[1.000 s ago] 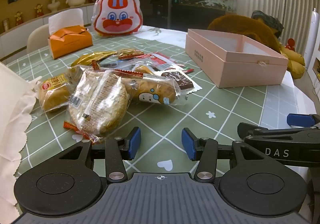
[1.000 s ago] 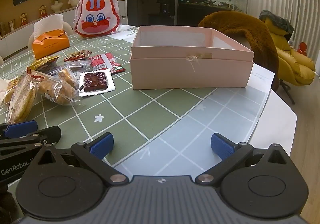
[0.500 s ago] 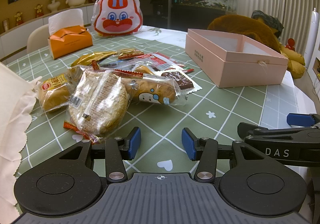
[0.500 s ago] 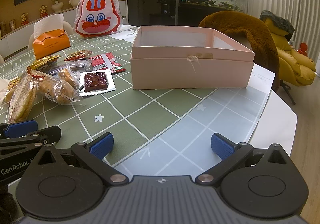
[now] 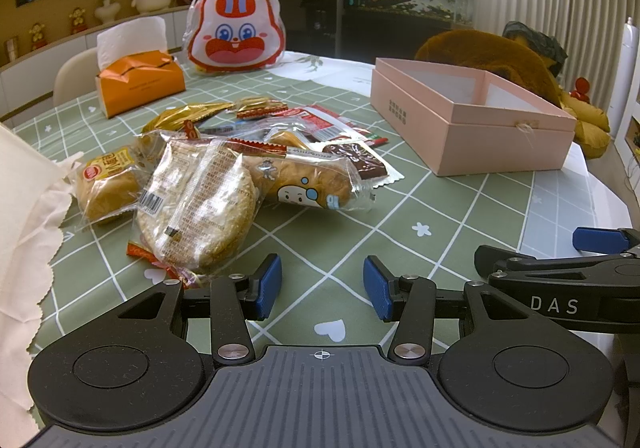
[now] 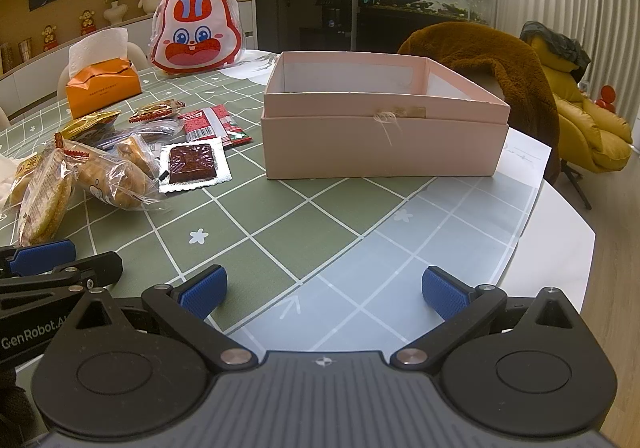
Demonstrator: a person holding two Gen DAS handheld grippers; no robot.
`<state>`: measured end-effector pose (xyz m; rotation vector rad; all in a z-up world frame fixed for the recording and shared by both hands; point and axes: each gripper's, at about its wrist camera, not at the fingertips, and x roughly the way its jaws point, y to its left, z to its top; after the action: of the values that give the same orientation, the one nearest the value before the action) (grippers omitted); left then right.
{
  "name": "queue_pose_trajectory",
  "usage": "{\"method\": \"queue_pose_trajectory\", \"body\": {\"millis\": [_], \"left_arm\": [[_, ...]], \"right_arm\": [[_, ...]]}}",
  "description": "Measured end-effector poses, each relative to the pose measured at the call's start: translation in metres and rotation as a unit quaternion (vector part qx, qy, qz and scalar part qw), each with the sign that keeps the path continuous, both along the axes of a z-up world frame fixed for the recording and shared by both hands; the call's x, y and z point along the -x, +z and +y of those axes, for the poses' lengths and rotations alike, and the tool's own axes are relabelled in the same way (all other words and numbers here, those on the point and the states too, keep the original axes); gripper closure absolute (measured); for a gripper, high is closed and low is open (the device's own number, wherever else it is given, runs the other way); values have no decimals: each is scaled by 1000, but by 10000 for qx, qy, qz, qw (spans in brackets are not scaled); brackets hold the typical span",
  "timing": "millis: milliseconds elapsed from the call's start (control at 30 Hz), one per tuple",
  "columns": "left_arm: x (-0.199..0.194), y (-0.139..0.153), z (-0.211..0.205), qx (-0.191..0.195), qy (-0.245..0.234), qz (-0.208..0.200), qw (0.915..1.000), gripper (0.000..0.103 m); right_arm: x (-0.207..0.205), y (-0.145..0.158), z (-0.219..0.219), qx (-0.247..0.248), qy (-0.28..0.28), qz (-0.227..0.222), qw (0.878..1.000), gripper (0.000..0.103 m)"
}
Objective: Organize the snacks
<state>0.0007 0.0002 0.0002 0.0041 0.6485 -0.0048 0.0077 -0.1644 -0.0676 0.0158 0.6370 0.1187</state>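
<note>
A heap of wrapped snacks lies on the green checked tablecloth (image 5: 440,208): a round sesame cake in clear wrap (image 5: 196,204), a cartoon-printed bread roll (image 5: 304,180), a small bun (image 5: 106,188), a dark brown square in a silver pack (image 6: 191,164) and red and gold packets behind. An open pink box (image 6: 384,144) stands to their right with nothing visible inside. My left gripper (image 5: 322,284) hovers open just in front of the sesame cake, holding nothing. Open wide over bare cloth in front of the box is my right gripper (image 6: 322,290).
An orange tissue box (image 5: 140,82) and a red rabbit-shaped bag (image 5: 236,32) stand at the far side. A white cloth (image 5: 24,208) hangs at the left. A brown blanket over a chair (image 6: 496,60) sits behind the box. The table's edge (image 6: 576,232) curves along the right.
</note>
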Motion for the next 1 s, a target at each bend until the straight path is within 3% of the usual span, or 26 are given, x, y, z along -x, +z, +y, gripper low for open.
{"method": "queue_pose_trajectory", "body": {"millis": [1000], "left_arm": [[-1,0,0,-2,0,-1,10000,51]], "right_arm": [[0,0,0,-2,-26,1,10000,0]]}}
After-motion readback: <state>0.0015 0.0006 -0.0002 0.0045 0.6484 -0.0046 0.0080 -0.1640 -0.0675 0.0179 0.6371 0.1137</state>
